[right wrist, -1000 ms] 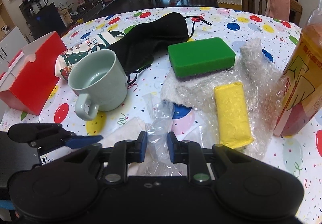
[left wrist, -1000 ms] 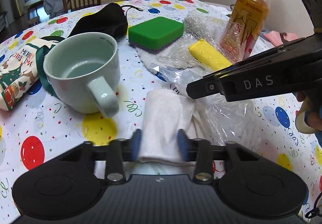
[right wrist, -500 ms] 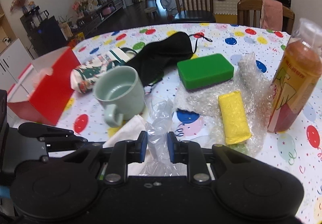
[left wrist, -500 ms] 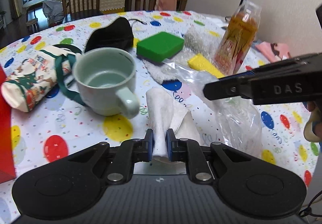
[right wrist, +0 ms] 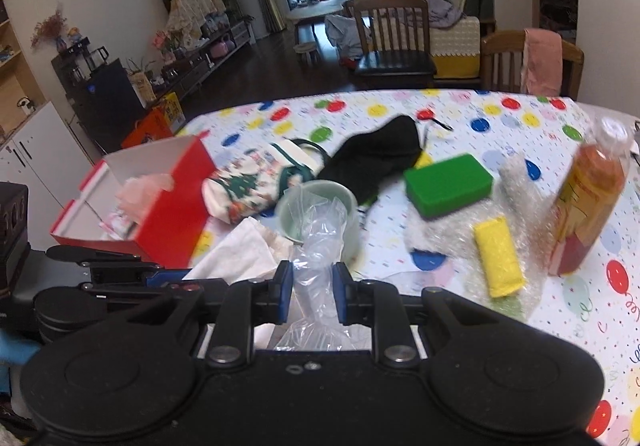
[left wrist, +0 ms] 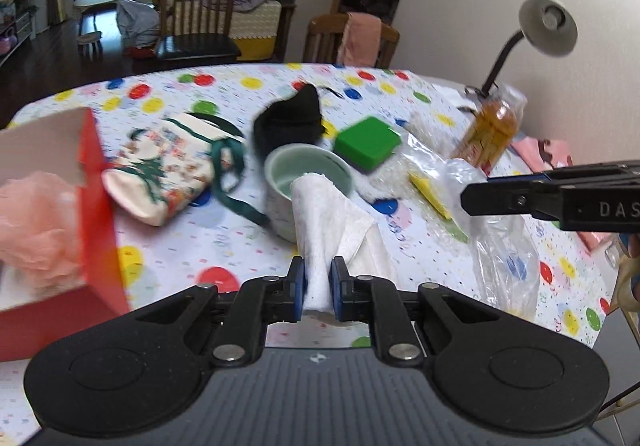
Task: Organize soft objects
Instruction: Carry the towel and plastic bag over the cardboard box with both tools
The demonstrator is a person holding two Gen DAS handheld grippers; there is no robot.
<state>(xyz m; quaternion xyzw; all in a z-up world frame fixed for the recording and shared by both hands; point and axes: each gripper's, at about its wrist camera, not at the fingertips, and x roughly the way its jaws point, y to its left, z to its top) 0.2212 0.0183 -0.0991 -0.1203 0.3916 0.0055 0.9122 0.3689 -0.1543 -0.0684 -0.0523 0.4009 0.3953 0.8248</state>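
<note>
1. Since a second ago, both claws have risen from the tabletop [left wrist: 168,250], and the left claw [left wrist: 318,294] has gone from open around the white tissue [left wrist: 320,230] to clenched on it.
2. That tissue stands up between the blue pads, its loose end draping to the right (in front of the pale green mug [left wrist: 308,185]).
3. Right claw [right wrist: 313,296] is clenched on a clear plastic bag [right wrist: 316,242], which bunches up between its pads; in the left view the bag hangs below that claw.
4. Beyond the mug lie a printed pouch [left wrist: 168,165], a black mask [left wrist: 292,117] and a green sponge [left wrist: 366,143].
5. A yellow sponge [right wrist: 498,256] sits on bubble wrap [right wrist: 444,230], near an orange drink bottle [right wrist: 588,197].
6. At the left tabletop edge, an open red box [right wrist: 168,201] holds pink tissue paper [right wrist: 146,185]; bare cloth lies between box and mug.
</note>
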